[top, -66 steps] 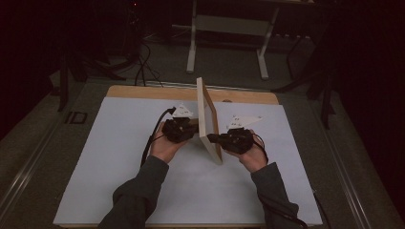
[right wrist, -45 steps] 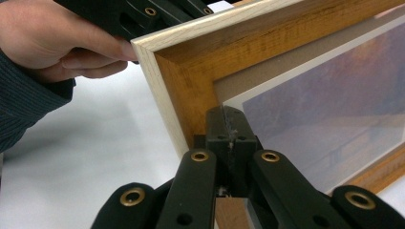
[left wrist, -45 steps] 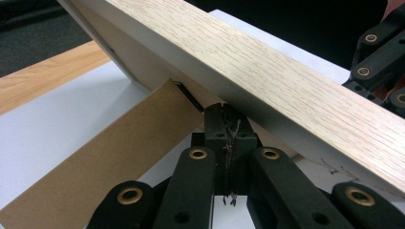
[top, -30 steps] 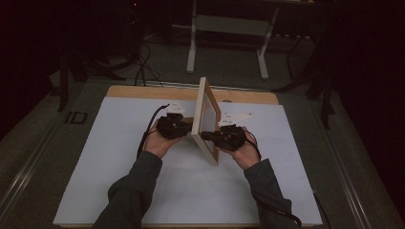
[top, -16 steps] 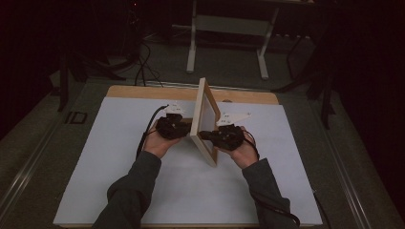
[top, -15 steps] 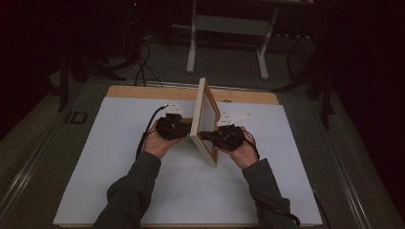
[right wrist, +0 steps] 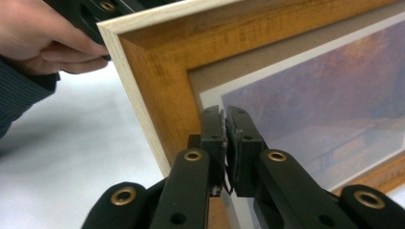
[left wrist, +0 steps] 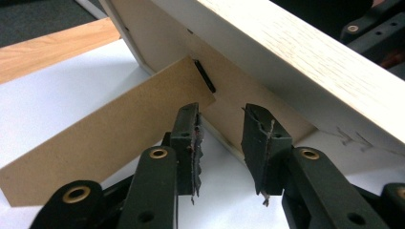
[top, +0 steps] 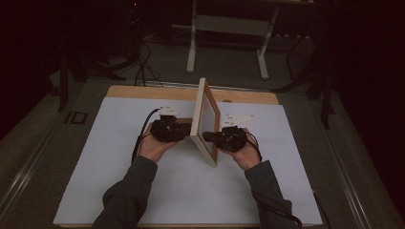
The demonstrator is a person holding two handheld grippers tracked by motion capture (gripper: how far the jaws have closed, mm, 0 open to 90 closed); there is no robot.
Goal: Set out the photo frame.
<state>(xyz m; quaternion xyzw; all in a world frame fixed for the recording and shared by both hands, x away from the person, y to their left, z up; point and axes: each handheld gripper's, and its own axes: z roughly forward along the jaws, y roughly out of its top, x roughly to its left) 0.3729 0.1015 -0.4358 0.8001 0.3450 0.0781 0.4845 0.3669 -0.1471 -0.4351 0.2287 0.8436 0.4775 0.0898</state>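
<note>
Dark floor, cables and a metal stand lie behind the white tabletop (top: 119, 191), whose far edge is a bare wooden strip. High view: a picture frame (top: 205, 121) stands upright on its lower edge near the middle of the tabletop, closer to the far edge than the near one, turned edge-on to the camera. It stands more upright than two seconds earlier, when it leaned between the hands. The left gripper (top: 184, 131) sits just behind the frame's back and the right gripper (top: 206, 137) just before its face; both forearms come in low from the near edge, wrists level, grippers pointing inward at each other.

Left gripper view: the jaws have just been opening and now stand moderately apart with nothing pressed between them. The frame's cardboard stand (left wrist: 105, 143), hinged to the brown back board (left wrist: 239, 102), is swung out and lies beside one jaw, apparently released. This suggests the frame is being left to rest on its stand.

Right gripper view: the jaws stand nearly closed, a thin gap between the pads, tips at the frame's glazed face (right wrist: 334, 109) beside the wooden moulding (right wrist: 162, 90); they have just begun to open and grip nothing. The other hand (right wrist: 47, 36) shows beyond the frame's corner.
</note>
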